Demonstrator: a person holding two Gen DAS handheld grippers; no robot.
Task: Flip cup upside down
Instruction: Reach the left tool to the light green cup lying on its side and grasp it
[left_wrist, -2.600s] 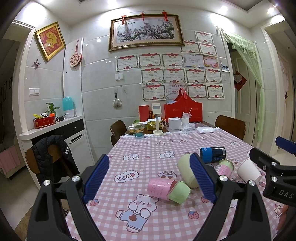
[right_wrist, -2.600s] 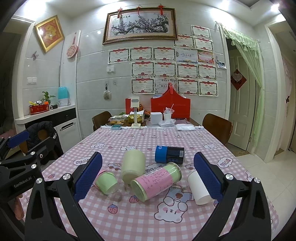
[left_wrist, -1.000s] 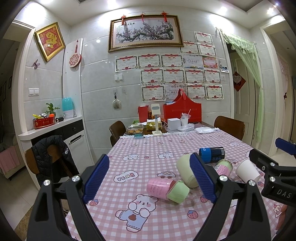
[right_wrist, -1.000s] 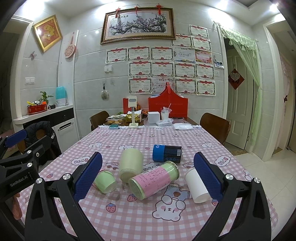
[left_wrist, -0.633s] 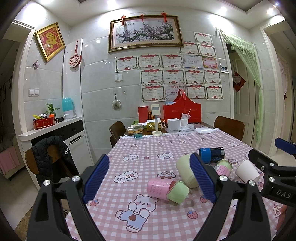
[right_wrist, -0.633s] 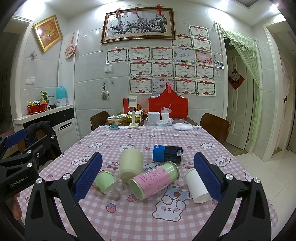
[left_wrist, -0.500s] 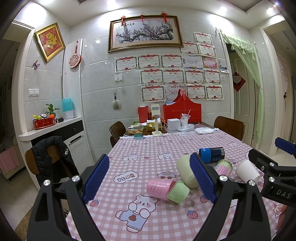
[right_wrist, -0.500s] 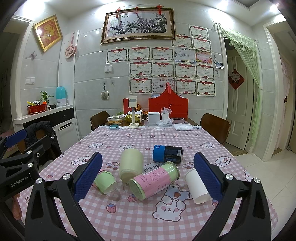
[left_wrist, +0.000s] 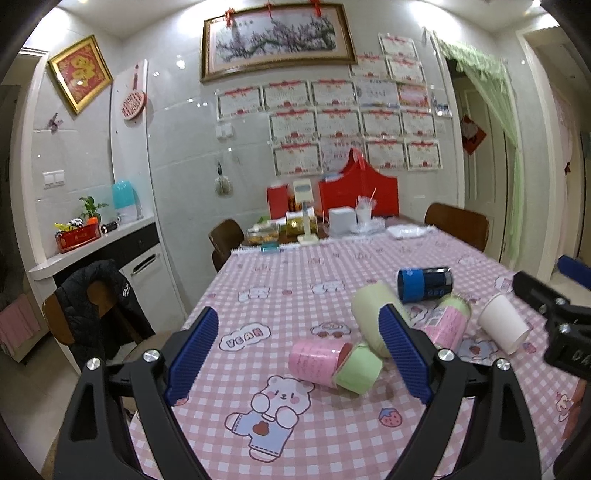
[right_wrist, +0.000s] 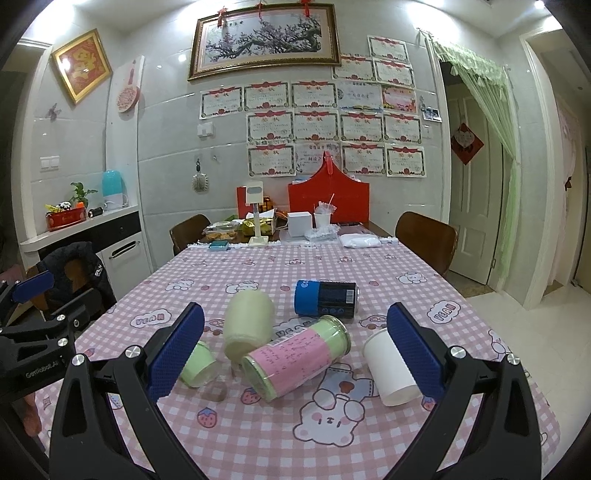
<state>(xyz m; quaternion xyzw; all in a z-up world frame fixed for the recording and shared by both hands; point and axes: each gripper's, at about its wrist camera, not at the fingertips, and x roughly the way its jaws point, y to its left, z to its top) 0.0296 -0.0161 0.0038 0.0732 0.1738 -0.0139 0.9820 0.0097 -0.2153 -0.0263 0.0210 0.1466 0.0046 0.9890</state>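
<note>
Several cups lie on their sides on the pink checked tablecloth. A white paper cup lies at the right, also in the left wrist view. A pink-and-green cup, a cream cup, a small green cup and a blue-and-black cup lie beside it. My right gripper is open and empty, held above the cups. My left gripper is open and empty over the table's left part, near a pink-and-green cup.
Boxes, a red bag and snacks crowd the table's far end. Brown chairs stand at the far sides. A chair with a black jacket stands left of the table, beside a counter.
Nothing has visibly moved; both grippers hold almost still, open, above the table.
</note>
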